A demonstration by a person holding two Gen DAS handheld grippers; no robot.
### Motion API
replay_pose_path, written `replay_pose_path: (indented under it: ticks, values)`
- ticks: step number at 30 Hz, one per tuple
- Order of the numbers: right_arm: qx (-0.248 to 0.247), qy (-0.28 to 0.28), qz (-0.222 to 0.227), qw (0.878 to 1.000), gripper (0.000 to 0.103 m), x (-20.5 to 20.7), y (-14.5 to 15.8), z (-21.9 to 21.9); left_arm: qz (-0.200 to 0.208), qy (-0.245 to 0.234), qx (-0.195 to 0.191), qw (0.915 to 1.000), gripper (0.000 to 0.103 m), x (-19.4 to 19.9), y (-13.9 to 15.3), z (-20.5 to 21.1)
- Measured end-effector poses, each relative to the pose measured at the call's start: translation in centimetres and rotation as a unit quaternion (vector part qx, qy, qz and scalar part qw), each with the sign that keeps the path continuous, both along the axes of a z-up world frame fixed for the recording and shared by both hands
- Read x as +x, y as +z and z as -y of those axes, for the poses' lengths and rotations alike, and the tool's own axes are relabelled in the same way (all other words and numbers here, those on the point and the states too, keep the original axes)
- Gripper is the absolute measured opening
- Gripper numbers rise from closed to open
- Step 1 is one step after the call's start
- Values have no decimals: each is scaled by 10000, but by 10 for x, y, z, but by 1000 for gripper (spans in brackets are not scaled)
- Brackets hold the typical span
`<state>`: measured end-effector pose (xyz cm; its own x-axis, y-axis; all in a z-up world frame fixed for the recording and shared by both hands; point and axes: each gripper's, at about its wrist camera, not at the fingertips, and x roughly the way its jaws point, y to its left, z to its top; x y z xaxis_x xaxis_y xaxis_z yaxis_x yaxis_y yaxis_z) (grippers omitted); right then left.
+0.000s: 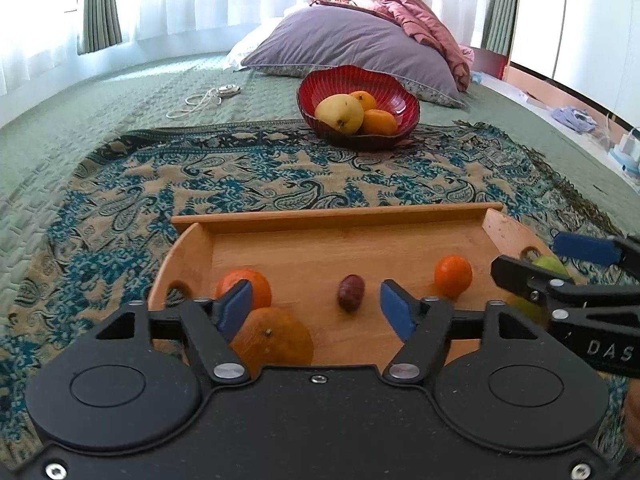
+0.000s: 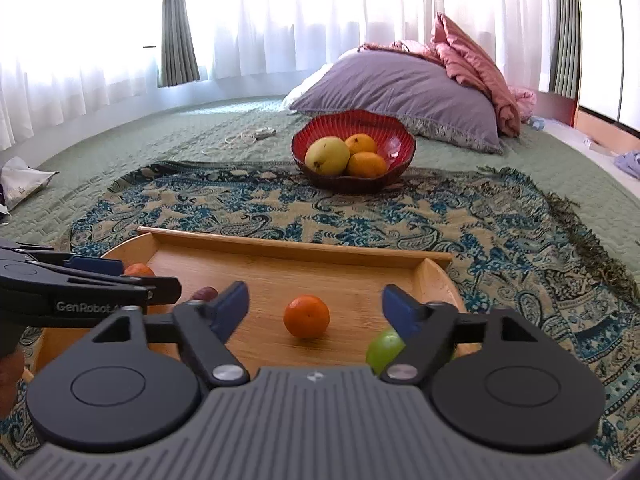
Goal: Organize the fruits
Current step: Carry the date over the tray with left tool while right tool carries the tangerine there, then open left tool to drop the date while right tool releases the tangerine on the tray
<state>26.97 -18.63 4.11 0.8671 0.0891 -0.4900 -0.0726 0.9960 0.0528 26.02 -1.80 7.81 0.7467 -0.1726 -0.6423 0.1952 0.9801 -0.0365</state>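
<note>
Here, both hand-held tools hang over the wooden tray; the left gripper and right gripper stand apart, holding nothing; loose oranges remain on the tray; next, likely, 1 small orange goes to the red bowl.

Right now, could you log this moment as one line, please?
left gripper: open, empty | right gripper: open, empty | wooden tray: oranges, date, green fruit | red bowl: three fruits
</note>
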Motion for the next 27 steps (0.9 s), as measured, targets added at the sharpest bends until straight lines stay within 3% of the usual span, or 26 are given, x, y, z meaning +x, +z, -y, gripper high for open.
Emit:
replay_pose_path:
  ticks: [3, 6, 12, 16, 27]
  values:
    - [-57, -23, 69, 10000, 89, -9, 3, 0, 41, -54, 5, 10000, 74, -12, 4, -3]
    - [-34, -16, 89, 10000, 89, -17, 3, 1, 90, -85, -36, 9999, 87, -25, 8, -7]
    - [147, -64, 94, 9998, 93, -33, 1, 4, 245, -149, 30, 9996, 87, -50, 12, -10]
    - [133, -104, 137, 9998, 101, -44, -2, 4, 229, -151, 6, 9996, 88, -64, 12, -13]
    - [151, 26, 324, 9994, 103, -81, -7, -2, 287, -39, -53, 9996, 88, -104, 3, -23]
